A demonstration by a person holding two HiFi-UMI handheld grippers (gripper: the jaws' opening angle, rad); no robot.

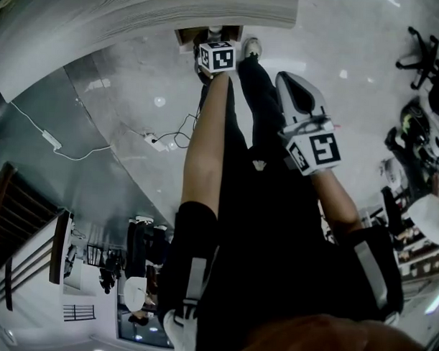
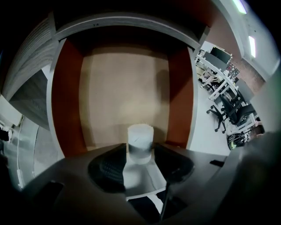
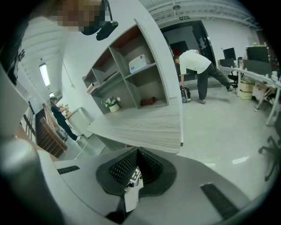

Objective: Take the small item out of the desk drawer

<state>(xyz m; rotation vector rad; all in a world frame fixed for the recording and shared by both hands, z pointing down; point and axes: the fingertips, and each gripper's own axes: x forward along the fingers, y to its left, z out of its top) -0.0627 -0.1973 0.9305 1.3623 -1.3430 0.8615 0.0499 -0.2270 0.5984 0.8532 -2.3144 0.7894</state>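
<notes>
The desk drawer (image 1: 185, 37) stands open under the grey desk top (image 1: 139, 17). Its brown side walls (image 2: 66, 96) and beige floor fill the left gripper view. A small white cylinder (image 2: 140, 139) stands upright on that floor near the front. My left gripper (image 2: 140, 154) reaches into the drawer, its two fingertips flanking the cylinder closely, with no clear squeeze on it. In the head view the left gripper (image 1: 214, 40) is mostly hidden behind its marker cube. My right gripper (image 1: 289, 81) hangs beside the person's legs, away from the drawer, with its pads (image 3: 125, 167) together and nothing between them.
A power strip (image 1: 153, 140) with a trailing cable lies on the floor left of the legs. Office chairs (image 1: 424, 49) stand at the right. The right gripper view shows the desk top (image 3: 145, 123), a shelf unit (image 3: 127, 74) and a person bending over (image 3: 197, 70) far off.
</notes>
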